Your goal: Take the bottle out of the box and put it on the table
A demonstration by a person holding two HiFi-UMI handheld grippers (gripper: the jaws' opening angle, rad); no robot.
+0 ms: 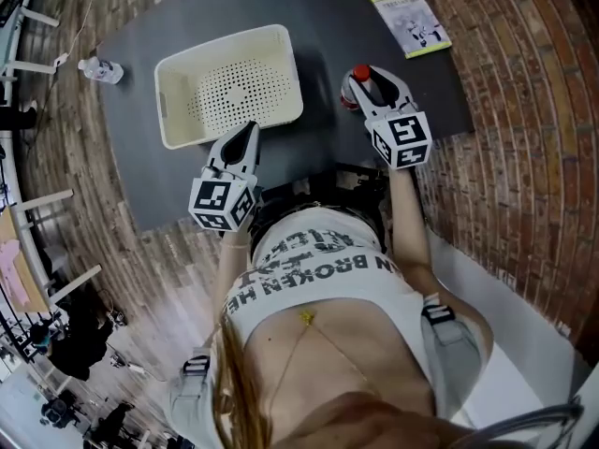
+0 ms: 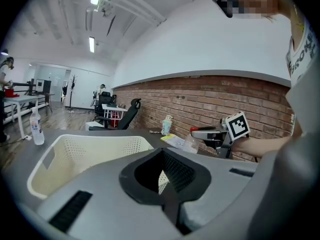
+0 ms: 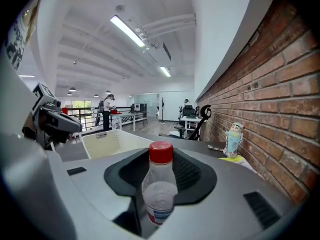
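Note:
A small clear bottle [image 3: 159, 191] with a red cap [image 1: 361, 73] stands upright between the jaws of my right gripper [image 1: 372, 82], which is shut on it above the dark table [image 1: 318, 7], to the right of the box. The box is a cream perforated basket [image 1: 229, 87] with nothing inside it. My left gripper [image 1: 247, 131] hangs at the basket's near right corner, its jaws shut with nothing between them. The left gripper view shows the basket [image 2: 75, 159] just ahead and the right gripper [image 2: 210, 134] with the bottle off to the right.
A second clear bottle [image 1: 100, 69] lies at the table's far left edge. A yellow-green booklet [image 1: 409, 19] and a small figurine [image 3: 233, 139] sit at the far right by the brick wall. My body stands close against the table's near edge.

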